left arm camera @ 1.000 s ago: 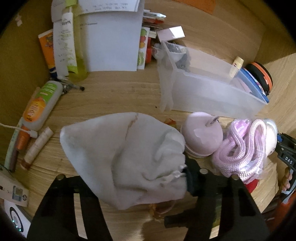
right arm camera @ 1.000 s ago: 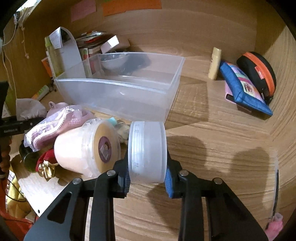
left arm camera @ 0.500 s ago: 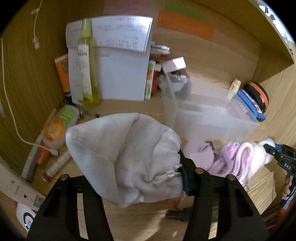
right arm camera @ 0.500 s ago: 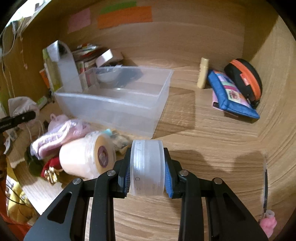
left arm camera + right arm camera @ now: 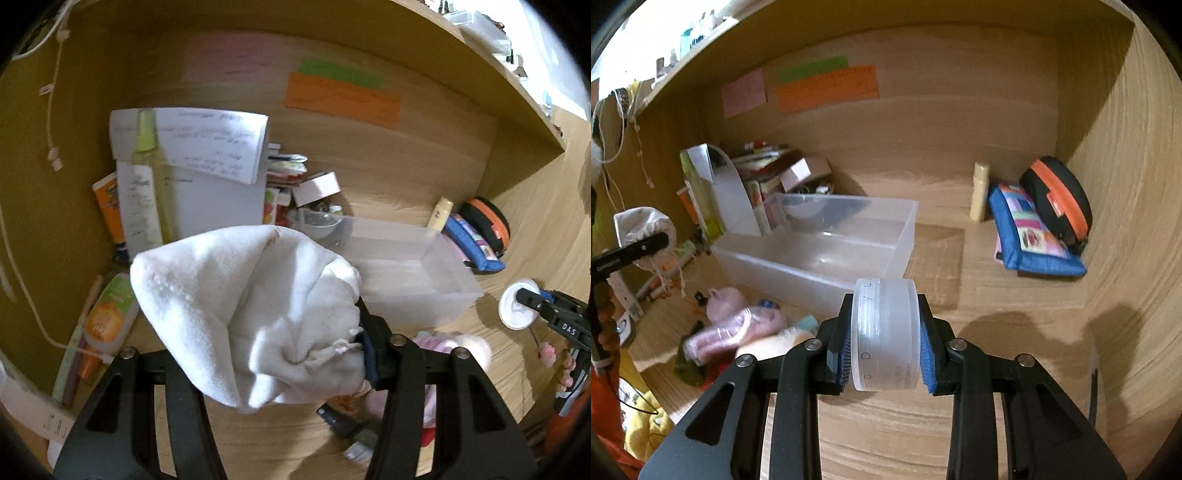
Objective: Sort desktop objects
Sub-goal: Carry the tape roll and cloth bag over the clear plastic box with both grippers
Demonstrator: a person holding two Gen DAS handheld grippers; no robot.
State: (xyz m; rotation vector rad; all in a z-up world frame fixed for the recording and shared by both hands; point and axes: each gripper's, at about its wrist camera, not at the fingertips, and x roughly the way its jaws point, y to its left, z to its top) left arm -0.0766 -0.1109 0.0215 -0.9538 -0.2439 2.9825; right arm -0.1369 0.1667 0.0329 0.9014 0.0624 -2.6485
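Observation:
My left gripper [image 5: 255, 328] is shut on a white drawstring cloth pouch [image 5: 236, 302], which hangs in the air and hides the left finger. My right gripper [image 5: 885, 301] is shut on a round translucent white jar [image 5: 886, 350], gripped by its flat faces and held above the wooden desk. A clear plastic bin [image 5: 820, 243] stands beyond both grippers, also in the left wrist view as the bin [image 5: 413, 273]. The right gripper [image 5: 535, 302] with the jar [image 5: 515, 314] shows at the right of the left wrist view. The pouch [image 5: 642, 225] shows at the left of the right wrist view.
A pink rope bundle [image 5: 738, 328] and other small items lie in front of the bin. A blue pouch [image 5: 1030, 236], a black-and-orange case [image 5: 1060, 199] and a cream tube [image 5: 980, 192] sit at the back right. Papers and bottles [image 5: 155, 184] stand at the back left.
Both grippers have risen with the pouch and the jar still held. The desk and the bin now lie lower and farther off, and the back wall's coloured notes have come into view.

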